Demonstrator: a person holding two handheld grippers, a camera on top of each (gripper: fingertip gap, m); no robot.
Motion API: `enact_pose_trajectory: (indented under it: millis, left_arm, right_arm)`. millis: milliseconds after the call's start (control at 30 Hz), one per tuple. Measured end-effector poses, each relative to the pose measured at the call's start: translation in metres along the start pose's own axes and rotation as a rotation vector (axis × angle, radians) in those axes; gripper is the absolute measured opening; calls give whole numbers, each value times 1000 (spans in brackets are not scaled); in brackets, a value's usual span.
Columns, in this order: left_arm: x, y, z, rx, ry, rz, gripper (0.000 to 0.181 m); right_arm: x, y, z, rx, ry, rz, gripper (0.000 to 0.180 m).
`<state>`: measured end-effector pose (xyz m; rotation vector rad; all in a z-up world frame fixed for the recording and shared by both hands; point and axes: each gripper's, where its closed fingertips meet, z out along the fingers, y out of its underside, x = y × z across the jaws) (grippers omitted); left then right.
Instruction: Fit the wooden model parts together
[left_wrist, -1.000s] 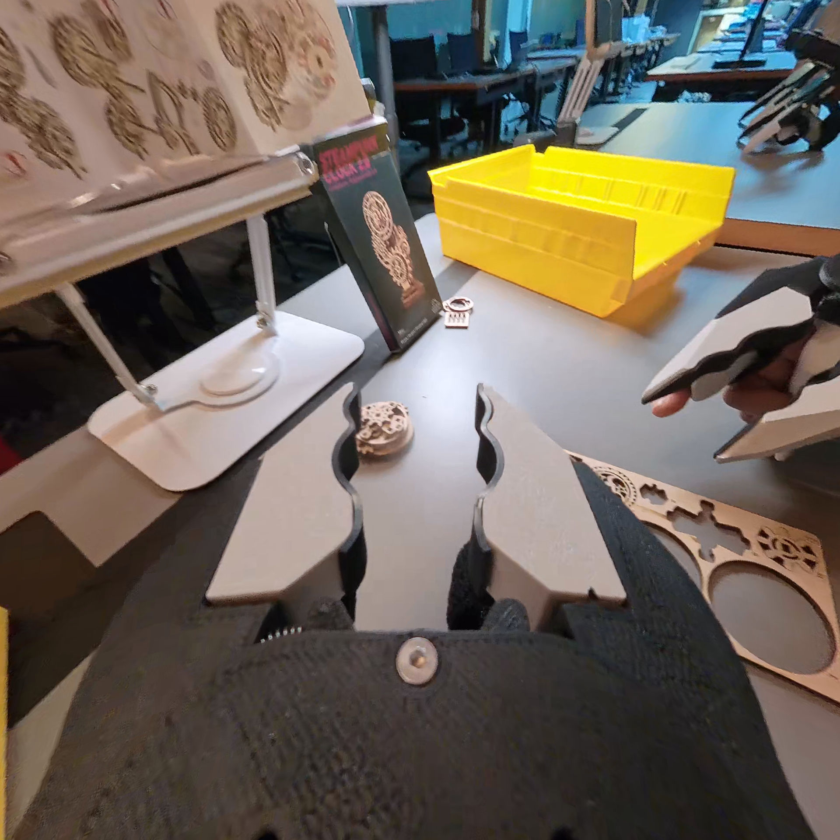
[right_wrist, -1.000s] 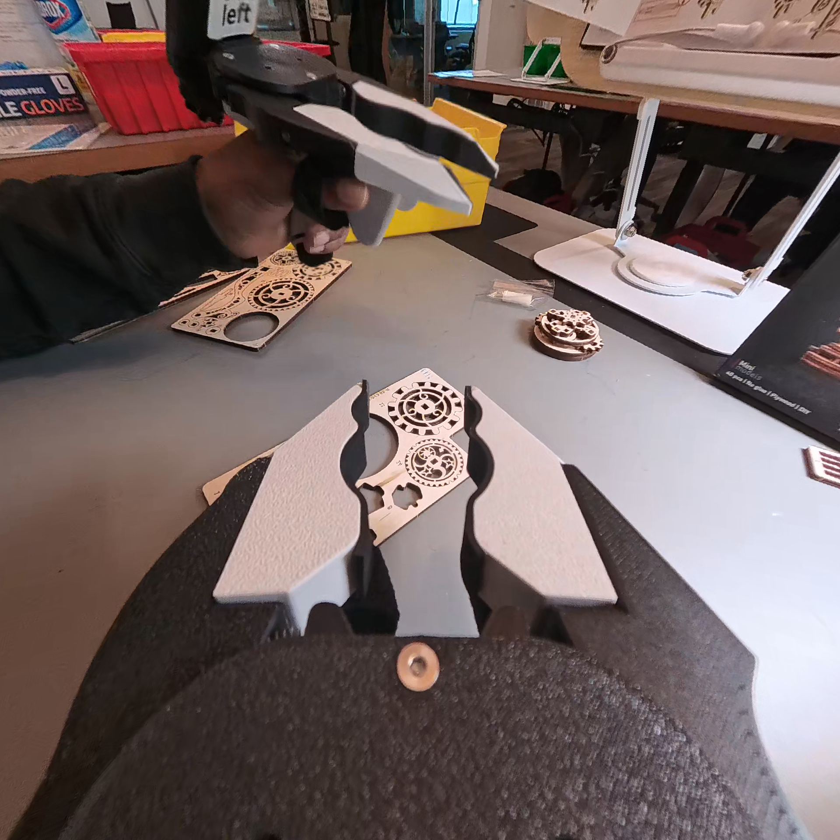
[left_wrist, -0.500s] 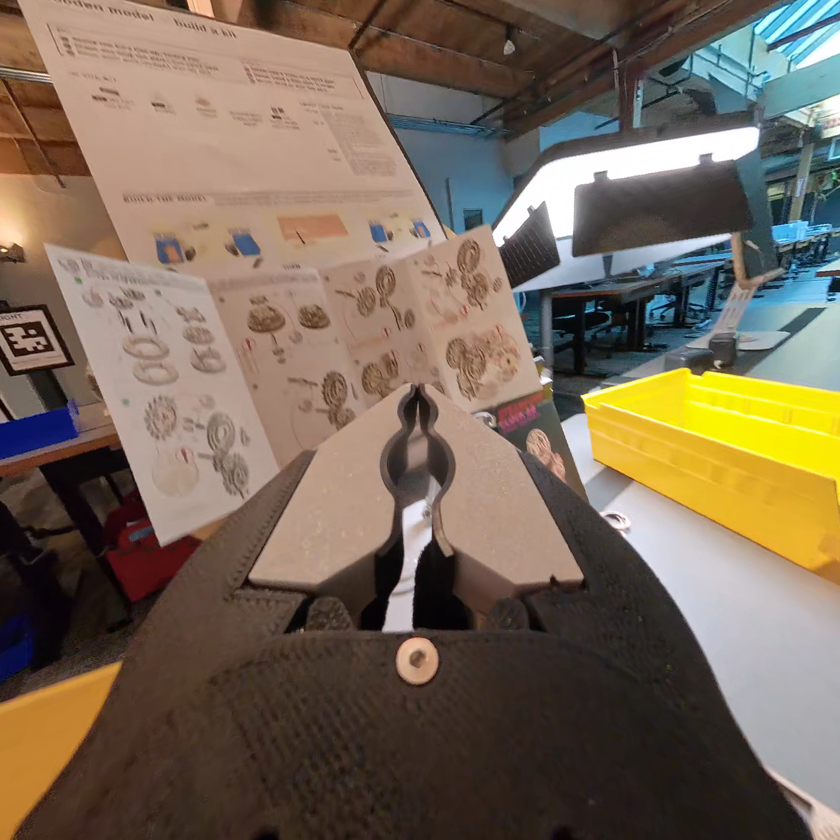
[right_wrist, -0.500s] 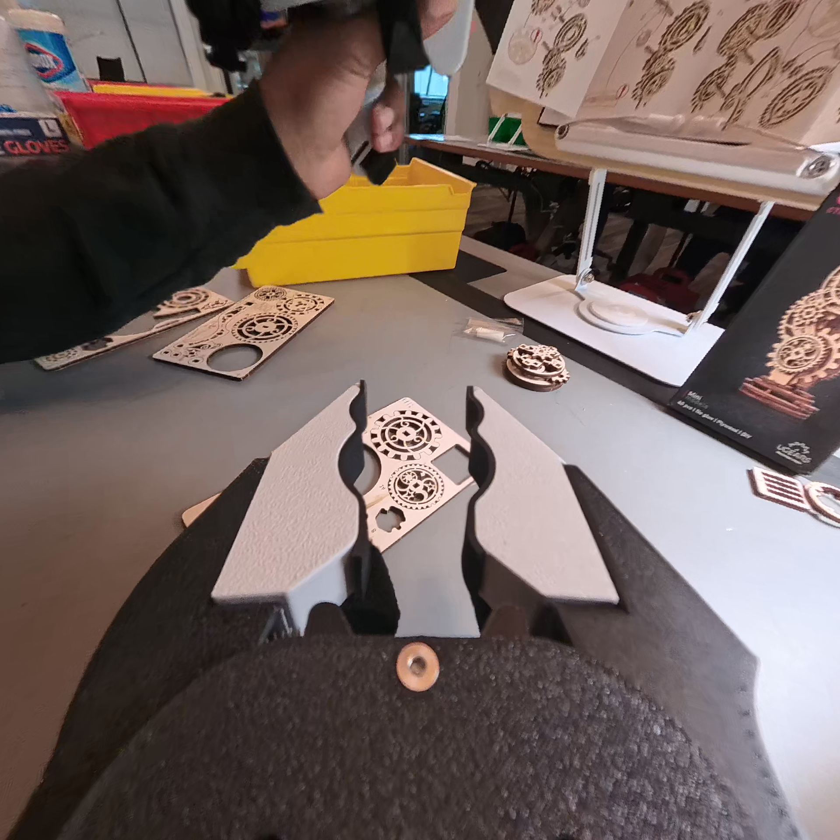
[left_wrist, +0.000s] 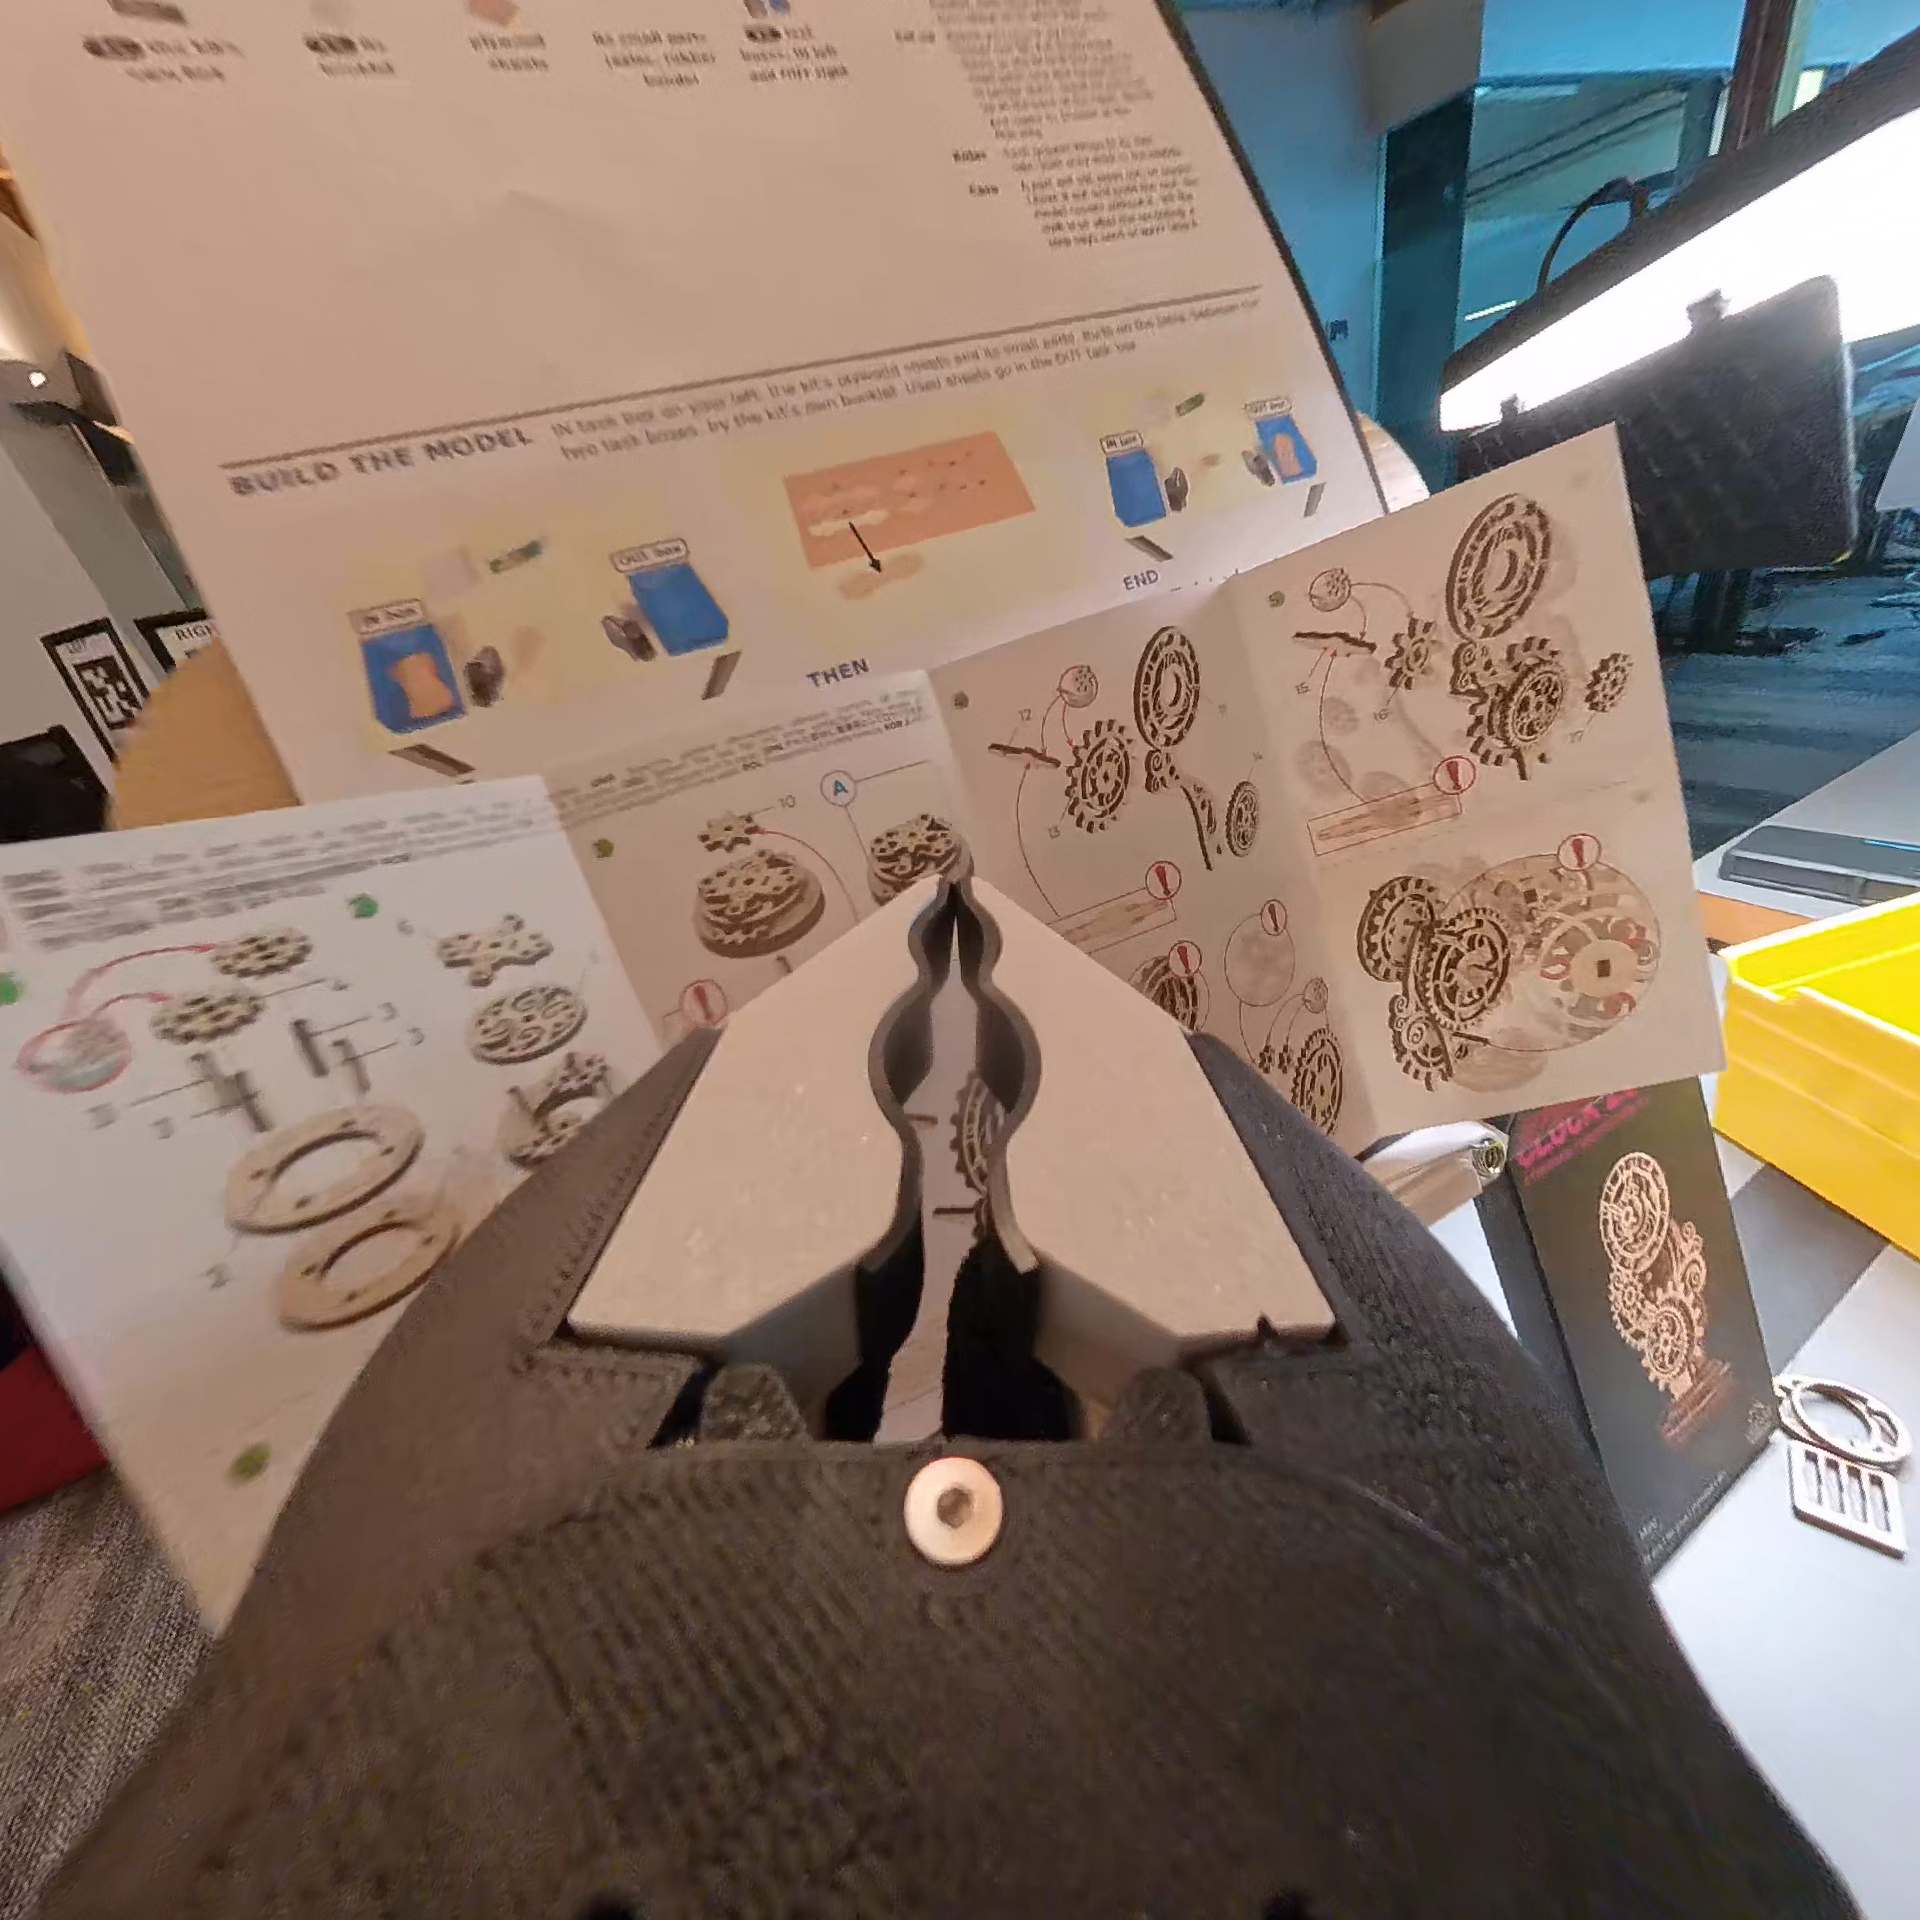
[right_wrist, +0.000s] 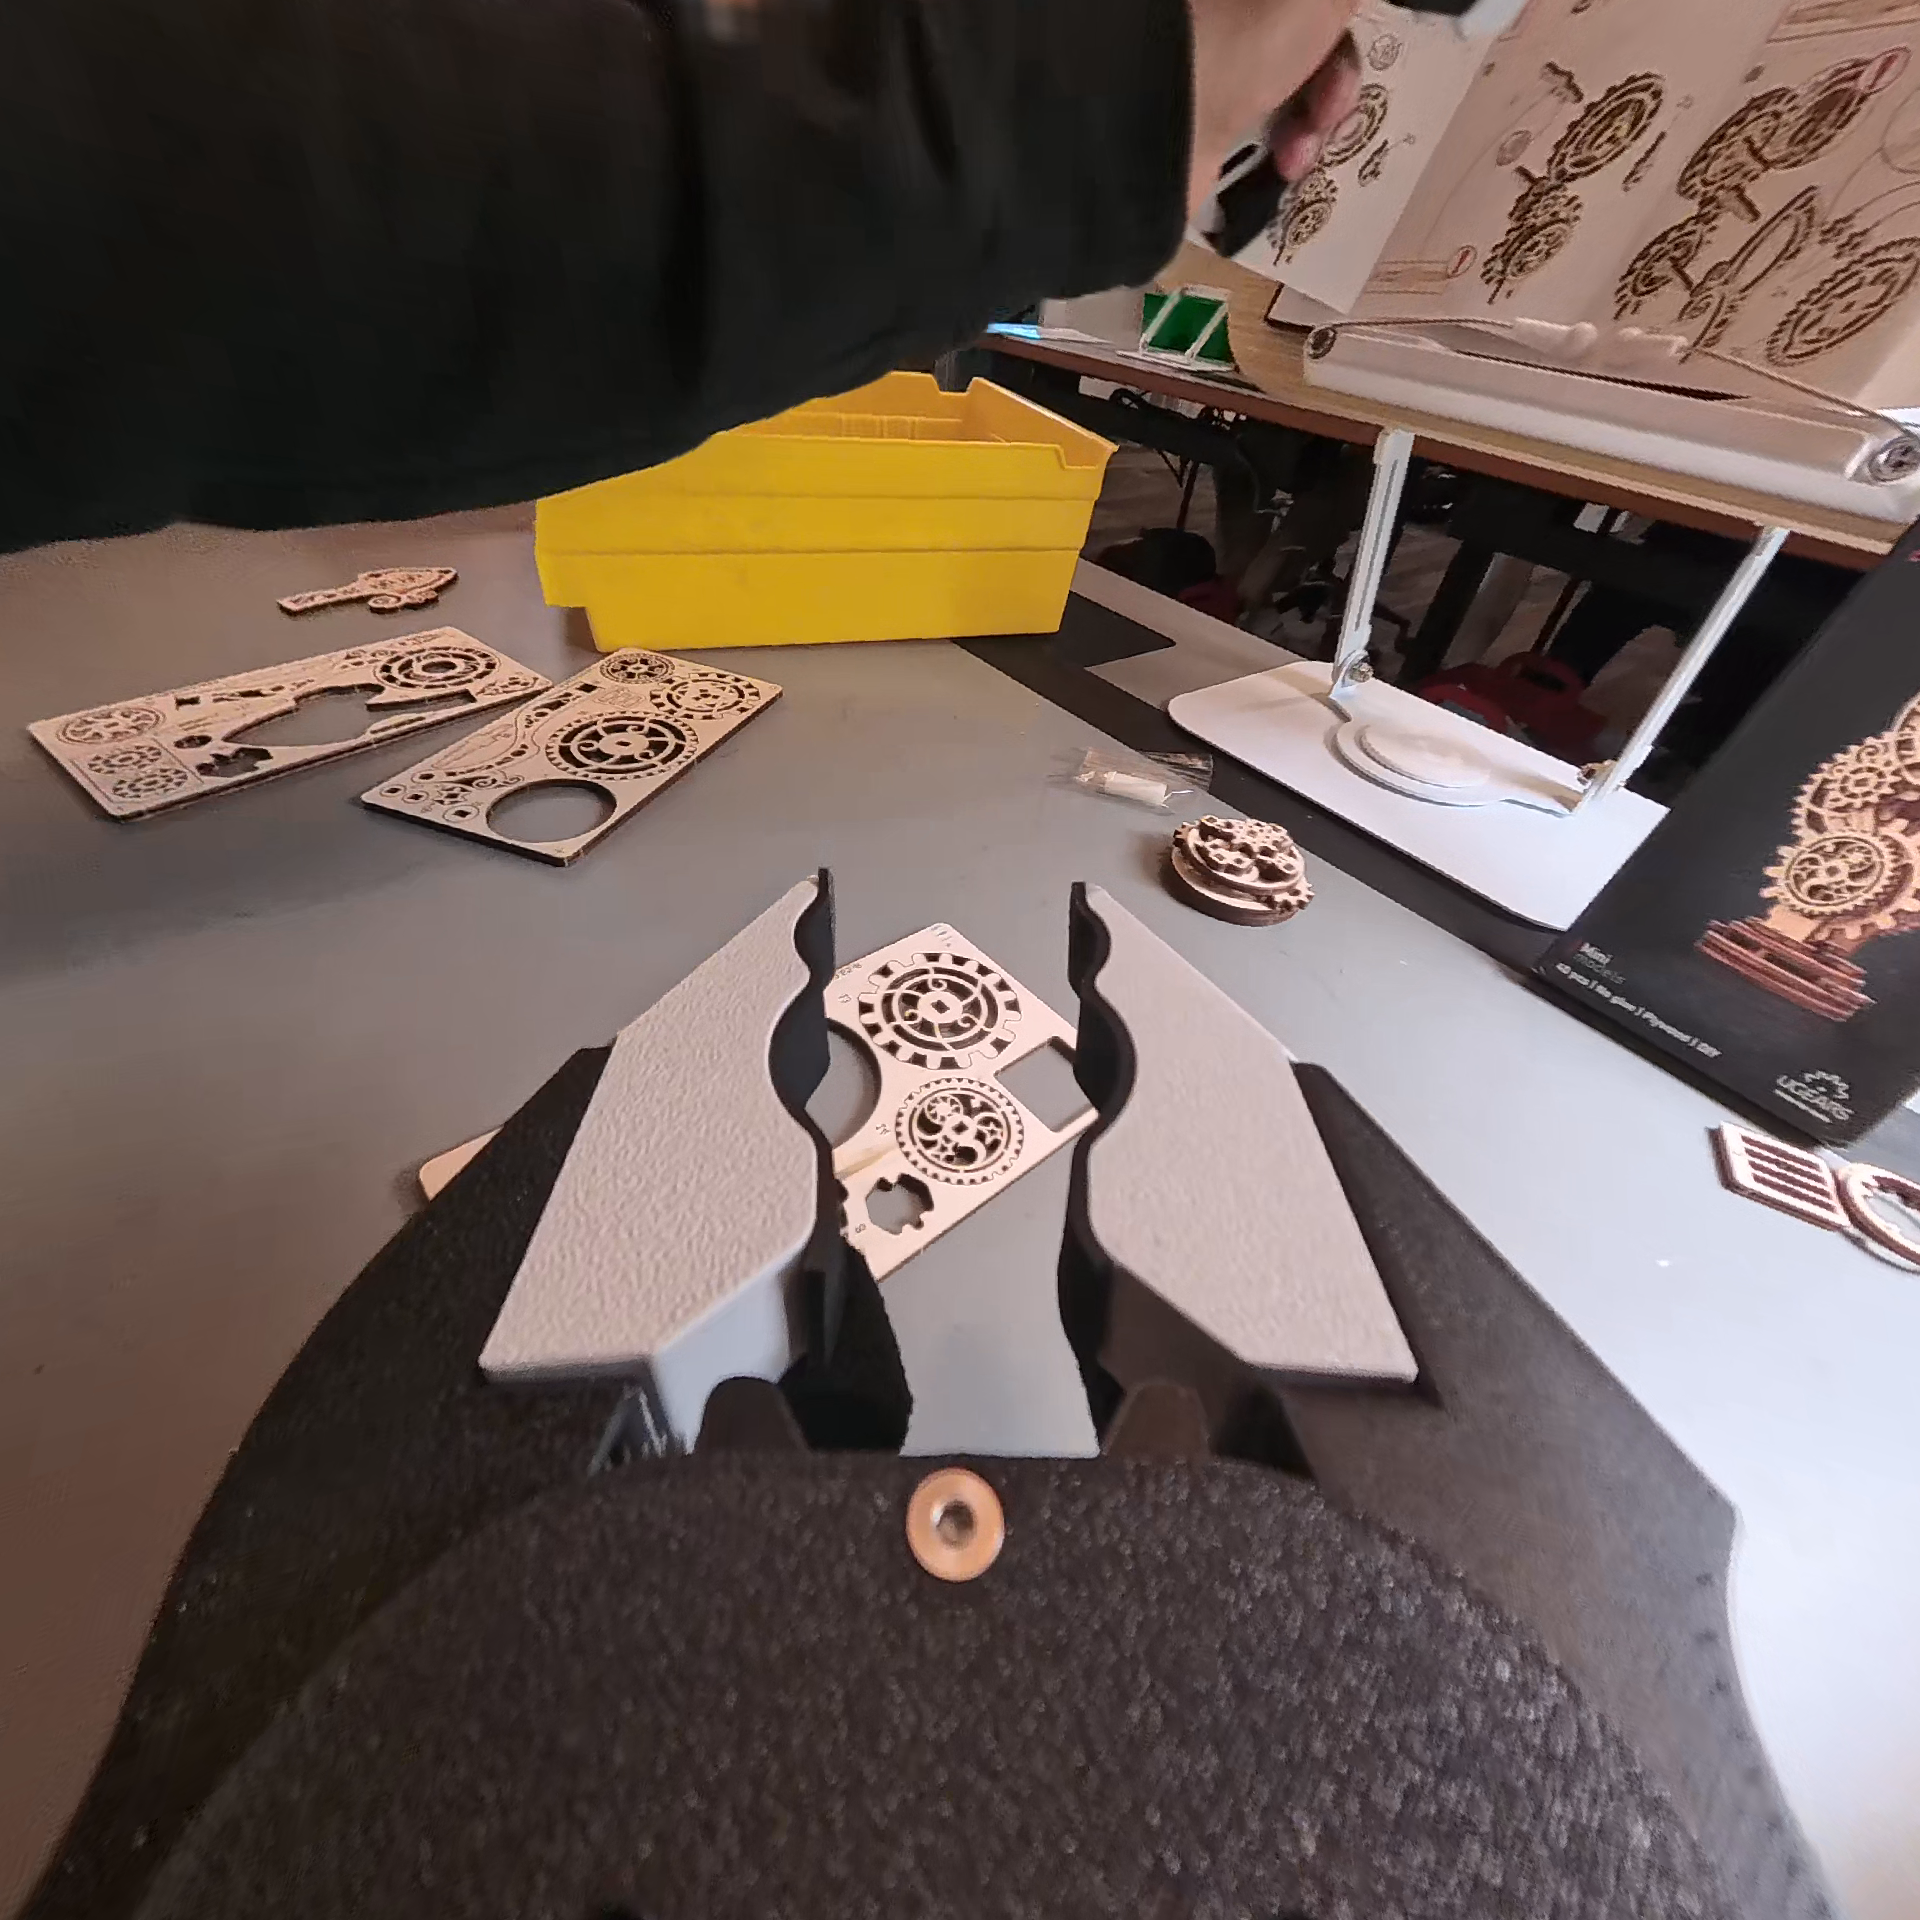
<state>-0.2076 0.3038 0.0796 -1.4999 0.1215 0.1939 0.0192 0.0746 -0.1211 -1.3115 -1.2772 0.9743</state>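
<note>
My left gripper (left_wrist: 951, 896) is shut and empty, raised off the table, its tips pointing at the open instruction booklet (left_wrist: 1299, 831) on its stand. My right gripper (right_wrist: 951, 906) is open and empty, low over a laser-cut wooden sheet (right_wrist: 961, 1060) that lies between its fingers. A small round gear assembly (right_wrist: 1238, 878) sits on the grey table to the right of the sheet. Two more wooden sheets (right_wrist: 582, 753) (right_wrist: 281, 717) lie at the left. The person's black sleeve (right_wrist: 520, 208) crosses the top of the right wrist view toward the booklet (right_wrist: 1662, 156).
A yellow bin (right_wrist: 831, 540) stands at the back, also in the left wrist view (left_wrist: 1829, 1060). The white stand base (right_wrist: 1423, 769) and a black kit box (right_wrist: 1787, 935) are at the right. Small loose wooden parts (right_wrist: 1787, 1169) and a small plastic bag (right_wrist: 1132, 774) lie on the table. The right tips stand about 15 cm off the small round gear assembly (right_wrist: 1238, 878).
My left gripper has shut, lifted from over the table and swung up close to the booklet. The right gripper stayed open over the sheet, with a slight shift of view.
</note>
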Motion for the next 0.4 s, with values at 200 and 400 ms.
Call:
enact_pose_trajectory:
  millis: [200,400]
  left_arm:
    - [18,9,27,-34,21,10,0]
    - [20,2,43,-27,18,13,0]
  right_arm:
    - [-3,0,1,-2,-8,-14,42]
    - [-5,0,3,-4,-20,-14,42]
